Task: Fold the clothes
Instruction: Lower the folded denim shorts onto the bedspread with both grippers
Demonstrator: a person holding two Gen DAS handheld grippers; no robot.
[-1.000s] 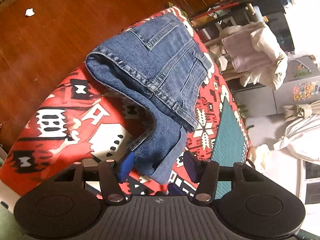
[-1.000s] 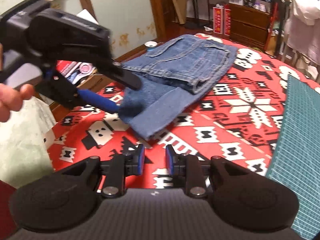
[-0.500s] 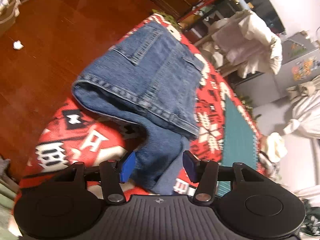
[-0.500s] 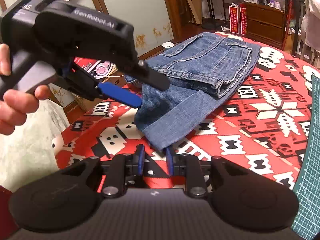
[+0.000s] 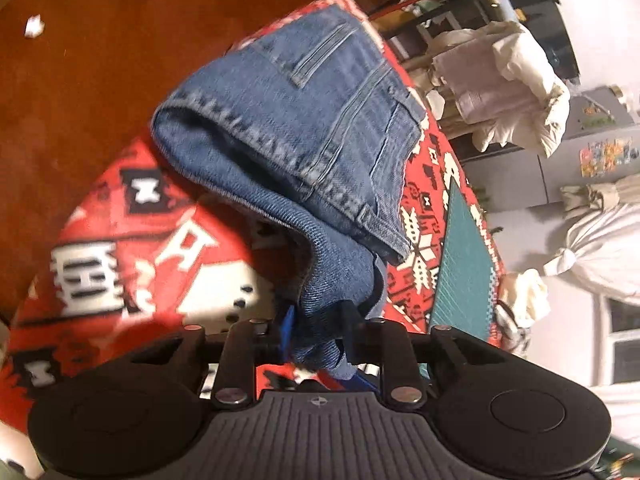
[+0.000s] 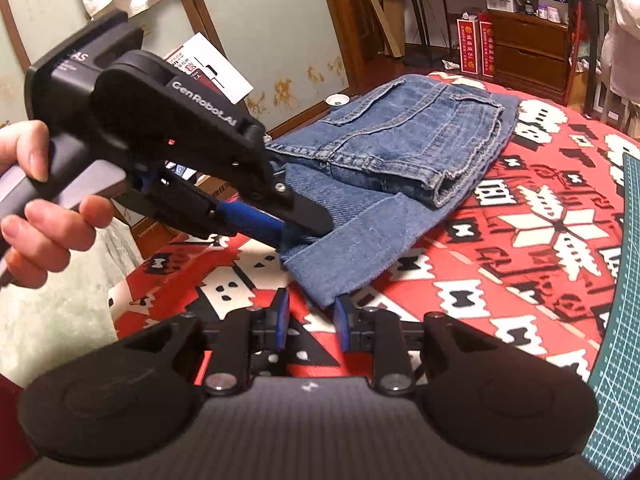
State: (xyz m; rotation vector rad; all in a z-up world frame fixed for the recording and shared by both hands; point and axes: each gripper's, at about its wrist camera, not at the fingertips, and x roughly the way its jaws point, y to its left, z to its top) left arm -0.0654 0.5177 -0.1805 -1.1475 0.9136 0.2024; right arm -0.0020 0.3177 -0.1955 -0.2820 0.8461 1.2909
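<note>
The red patterned blanket (image 6: 520, 240) covers the table, and the denim jeans (image 6: 408, 152) lie on it toward the far left edge, folded into a thick stack with a pocket on top and one hemmed leg end reaching toward me.

My left gripper (image 5: 316, 332) is clamped on the left corner of that leg end; denim is bunched between its blue pads. My right gripper (image 6: 310, 316) stands at a narrow gap, holding nothing, with the leg's other corner hanging just above and between its fingertips.

As I judge it, the step is to catch that second corner, then carry both corners over the stack together. To do it well I should slide the right pads further onto the hem so they bite the full cloth, not just the edge, and keep both corners level so the fold lands square.

The green cutting mat (image 6: 616, 280) lies at the right, well apart from the jeans. A pale garment (image 5: 500, 80) hangs beyond the table. My left hand (image 6: 36, 208) and its tool body crowd the space just beside the corner, so the right approach is tight.
</note>
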